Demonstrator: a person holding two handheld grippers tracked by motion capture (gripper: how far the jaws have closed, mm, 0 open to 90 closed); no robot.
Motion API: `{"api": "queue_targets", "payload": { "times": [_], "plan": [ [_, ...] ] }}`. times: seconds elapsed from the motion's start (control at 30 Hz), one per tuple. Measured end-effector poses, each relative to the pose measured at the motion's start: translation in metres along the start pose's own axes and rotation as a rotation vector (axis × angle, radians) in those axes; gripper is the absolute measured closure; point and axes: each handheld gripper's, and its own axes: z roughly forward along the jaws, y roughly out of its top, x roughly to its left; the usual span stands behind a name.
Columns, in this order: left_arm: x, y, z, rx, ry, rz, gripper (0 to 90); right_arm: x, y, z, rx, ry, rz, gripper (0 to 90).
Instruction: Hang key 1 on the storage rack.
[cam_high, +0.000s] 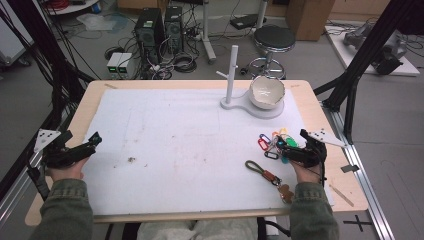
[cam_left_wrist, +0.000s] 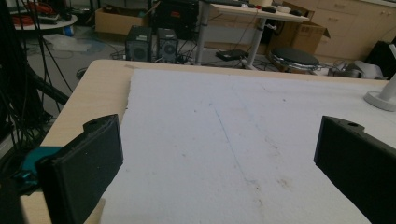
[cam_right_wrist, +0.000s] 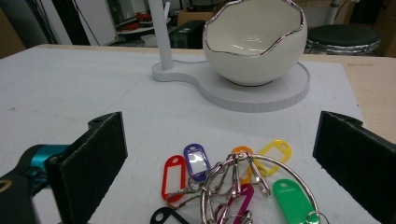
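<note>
A bunch of coloured key tags on metal rings (cam_high: 272, 144) (cam_right_wrist: 233, 184) lies on the white mat at the right. My right gripper (cam_high: 286, 146) (cam_right_wrist: 219, 149) is open just behind it, jaws wide on either side of the bunch without touching it. Beyond stands a white egg-shaped bowl (cam_high: 267, 92) (cam_right_wrist: 256, 39) on a white stand with an upright peg (cam_high: 233, 70) (cam_right_wrist: 159, 32). My left gripper (cam_high: 95, 137) (cam_left_wrist: 219, 154) rests open at the mat's left edge with nothing between its jaws.
A green strap with a brown leather fob (cam_high: 267, 175) lies near my right forearm. The white mat (cam_high: 175, 145) covers most of the wooden table (cam_high: 320, 105). Past the far edge are a stool (cam_high: 274, 40), computer towers (cam_high: 150, 30) and cables.
</note>
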Motion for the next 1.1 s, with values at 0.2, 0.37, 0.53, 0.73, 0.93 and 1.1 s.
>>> {"api": "queue_targets", "payload": {
  "times": [0.2, 0.37, 0.53, 0.73, 0.93, 1.1],
  "plan": [
    [-0.001, 0.0, 0.0, 0.004, -0.001, -0.002, 1.7, 0.0, 0.0, 0.0, 0.001, 0.008, -0.005, 2.1],
    [0.0, 0.0, 0.0, 0.004, 0.001, -0.004, 1.7, 0.0, 0.0, 0.0, 0.005, 0.013, 0.001, 2.1],
    [0.0, 0.0, 0.001, 0.013, -0.003, -0.01, 1.7, 0.001, 0.0, 0.0, 0.011, 0.021, 0.004, 2.1],
    [0.0, -0.001, 0.002, 0.015, -0.006, -0.012, 1.7, 0.005, 0.001, 0.001, 0.019, 0.059, -0.018, 2.1],
    [0.001, 0.0, 0.003, 0.019, -0.004, -0.02, 1.7, 0.012, 0.004, 0.001, 0.041, 0.098, -0.048, 2.1],
    [0.001, 0.0, 0.003, 0.018, -0.004, -0.025, 1.7, 0.018, 0.009, 0.0, 0.062, 0.136, -0.075, 2.1]
  ]
}}
